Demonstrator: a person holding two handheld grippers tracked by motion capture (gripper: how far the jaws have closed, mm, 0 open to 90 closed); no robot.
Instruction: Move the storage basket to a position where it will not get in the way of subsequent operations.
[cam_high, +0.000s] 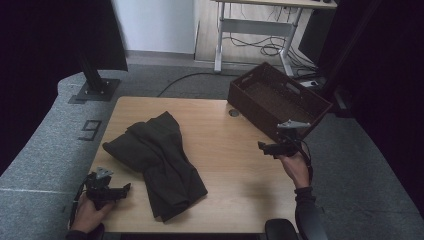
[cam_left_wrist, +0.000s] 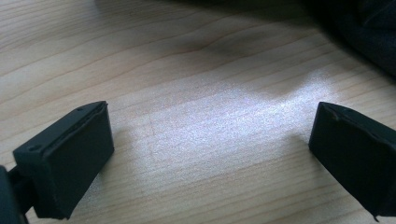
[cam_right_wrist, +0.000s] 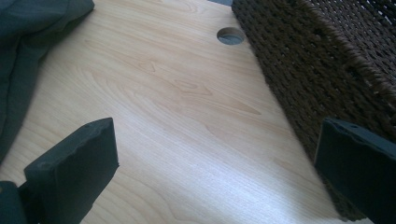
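The dark garment (cam_high: 157, 162) lies crumpled mid-bench, its long axis running from far-left to near-right. The left tool (cam_high: 117, 190), jaws apart, sits just beside its near edge; the right tool (cam_high: 265, 146), probably also apart, hovers farther off by the wicker basket (cam_high: 300, 112).

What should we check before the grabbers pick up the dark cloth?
1. Left gripper open: ok, jaws stand wide apart over bare wood.
2. Right gripper open: ok, nothing between its jaws.
3. Dark cloth within reach: ok, crumpled on the table between both grippers.
4. Cloth untouched: ok, neither gripper touches it.
5. Basket has room: ok, looks empty, at the table's far right corner.
6. Cloth snagged underneath: cannot tell.
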